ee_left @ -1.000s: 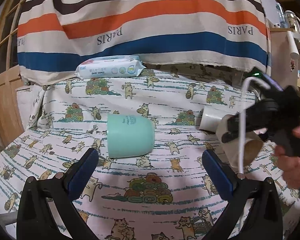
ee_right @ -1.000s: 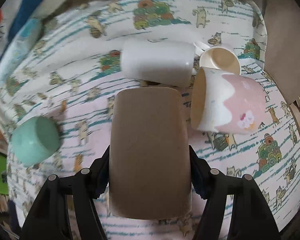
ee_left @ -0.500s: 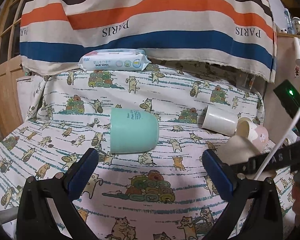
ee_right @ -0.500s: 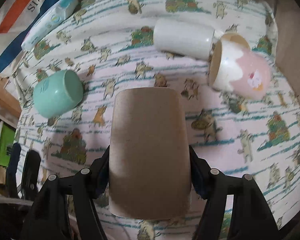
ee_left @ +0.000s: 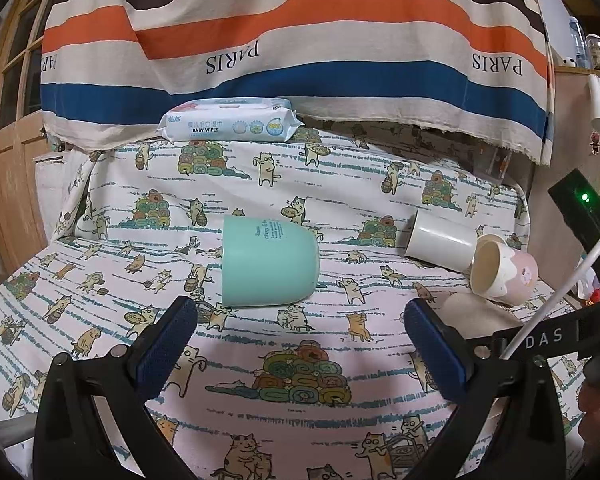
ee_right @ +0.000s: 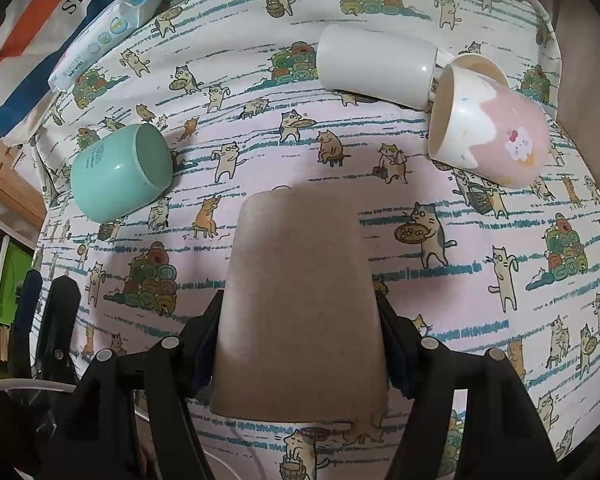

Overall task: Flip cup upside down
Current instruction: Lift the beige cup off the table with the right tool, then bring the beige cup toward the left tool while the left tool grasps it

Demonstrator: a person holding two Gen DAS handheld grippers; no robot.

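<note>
My right gripper (ee_right: 300, 344) is shut on a brown cup (ee_right: 300, 304), its closed base pointing away from the camera, over the cat-print cloth. The same cup shows at the right of the left wrist view (ee_left: 476, 314), partly behind the right gripper's body. A mint green cup (ee_left: 268, 266) lies on its side in front of my left gripper (ee_left: 300, 340), which is open and empty; it also shows in the right wrist view (ee_right: 120, 172). A white cup (ee_right: 376, 66) and a pink-and-cream cup (ee_right: 492, 136) lie on their sides at the right.
A pack of baby wipes (ee_left: 230, 122) lies at the back of the cloth-covered surface (ee_left: 300, 400). A striped cloth (ee_left: 300, 40) hangs behind it. A wooden door (ee_left: 8, 120) stands at the left and shelving at the right.
My right gripper has lowered and tilted with the brown cup, moving toward the cloth's front right. The left gripper has stayed open and nearly still.
</note>
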